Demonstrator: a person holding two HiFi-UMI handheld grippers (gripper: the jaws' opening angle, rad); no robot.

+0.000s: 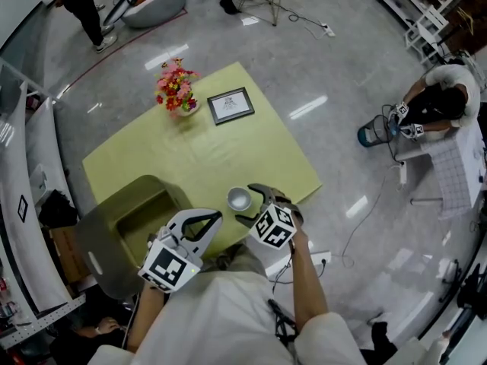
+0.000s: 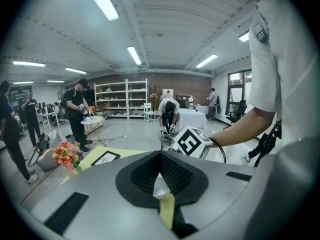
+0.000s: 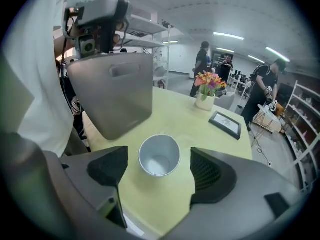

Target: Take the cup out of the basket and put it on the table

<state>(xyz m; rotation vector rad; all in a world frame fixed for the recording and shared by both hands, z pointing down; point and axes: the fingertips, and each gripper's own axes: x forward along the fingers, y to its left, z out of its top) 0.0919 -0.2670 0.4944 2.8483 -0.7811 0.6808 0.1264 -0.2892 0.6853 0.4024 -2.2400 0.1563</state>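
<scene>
Near the lower centre of the head view, a small white paper cup [image 1: 239,198] is seen standing upright and empty on a pale yellow-green tabletop [image 1: 221,154], close to its near edge. It is flanked by the wide-spread black ribbed jaws of the right gripper [image 1: 245,204], with neither pad touching its smooth tapered wall. At lower left, the left gripper [image 1: 215,217] is held with its jaws closed together on nothing, by the right rim of a grey plastic basket [image 1: 125,226] with rounded corners. Towards the upper left, a pot of pink and yellow flowers [image 1: 176,90] and a black-framed picture [image 1: 230,105] are set on the tabletop. A glossy grey floor [image 1: 327,74] is spread around, with white shelving [image 1: 426,14] at upper right.
</scene>
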